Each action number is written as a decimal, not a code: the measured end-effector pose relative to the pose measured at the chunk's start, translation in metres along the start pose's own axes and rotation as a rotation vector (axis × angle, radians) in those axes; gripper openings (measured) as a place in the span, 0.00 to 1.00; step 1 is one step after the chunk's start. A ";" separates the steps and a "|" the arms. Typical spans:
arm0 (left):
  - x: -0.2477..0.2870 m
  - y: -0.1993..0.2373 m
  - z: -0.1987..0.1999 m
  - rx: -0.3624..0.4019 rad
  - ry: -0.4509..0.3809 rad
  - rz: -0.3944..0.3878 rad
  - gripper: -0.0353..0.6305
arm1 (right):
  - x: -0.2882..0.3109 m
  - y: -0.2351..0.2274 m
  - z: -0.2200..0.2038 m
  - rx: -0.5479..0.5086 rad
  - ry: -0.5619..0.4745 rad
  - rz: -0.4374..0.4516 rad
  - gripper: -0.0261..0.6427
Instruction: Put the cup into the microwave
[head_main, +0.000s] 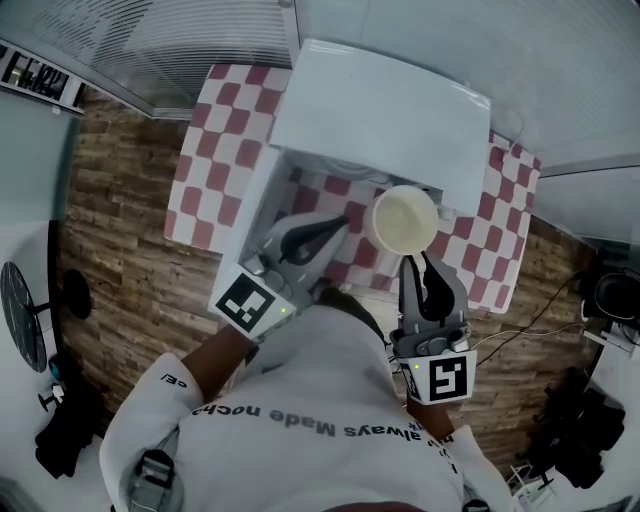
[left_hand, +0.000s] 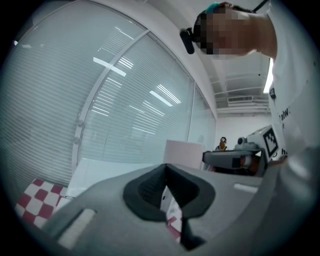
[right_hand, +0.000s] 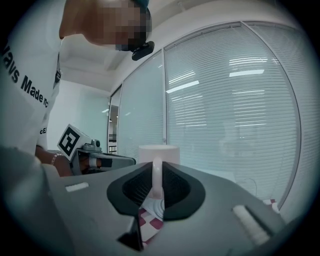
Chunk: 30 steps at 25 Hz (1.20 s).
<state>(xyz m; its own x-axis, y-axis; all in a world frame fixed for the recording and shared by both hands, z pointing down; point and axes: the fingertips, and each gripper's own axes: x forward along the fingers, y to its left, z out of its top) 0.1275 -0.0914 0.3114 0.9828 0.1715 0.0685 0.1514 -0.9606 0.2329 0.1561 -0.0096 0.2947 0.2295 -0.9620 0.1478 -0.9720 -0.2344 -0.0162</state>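
A cream cup (head_main: 405, 220) hangs in front of the white microwave (head_main: 385, 110), just at its opening. My right gripper (head_main: 415, 264) is shut on the cup's handle; in the right gripper view the handle (right_hand: 157, 180) stands pinched between the jaws, with the cup (right_hand: 159, 152) upright behind it. The microwave door (head_main: 262, 195) stands open to the left. Beside the door, left of the cup, my left gripper (head_main: 338, 224) is shut and holds nothing. From the left gripper view, the gripper (left_hand: 166, 192) looks toward the cup (left_hand: 182, 152) and the right gripper (left_hand: 240, 157).
The microwave rests on a table with a red-and-white checked cloth (head_main: 215, 170). Wood-pattern floor (head_main: 120, 260) surrounds it. A black fan (head_main: 20, 315) stands at the far left, cables and dark gear (head_main: 600, 300) at the right. Glass walls with blinds (right_hand: 235, 110) lie behind.
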 end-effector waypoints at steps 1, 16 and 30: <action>0.001 0.000 -0.003 -0.003 0.002 0.001 0.06 | 0.000 0.000 -0.003 0.003 0.005 0.001 0.10; 0.016 0.011 -0.053 -0.022 0.039 0.009 0.06 | 0.007 -0.008 -0.051 0.042 0.035 0.002 0.10; 0.032 0.035 -0.101 -0.005 0.038 0.033 0.06 | 0.026 -0.028 -0.112 0.046 0.080 -0.006 0.10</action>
<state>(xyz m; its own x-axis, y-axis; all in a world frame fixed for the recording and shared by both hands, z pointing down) 0.1540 -0.0976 0.4201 0.9826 0.1479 0.1125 0.1184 -0.9649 0.2344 0.1836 -0.0122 0.4098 0.2288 -0.9466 0.2270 -0.9669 -0.2480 -0.0599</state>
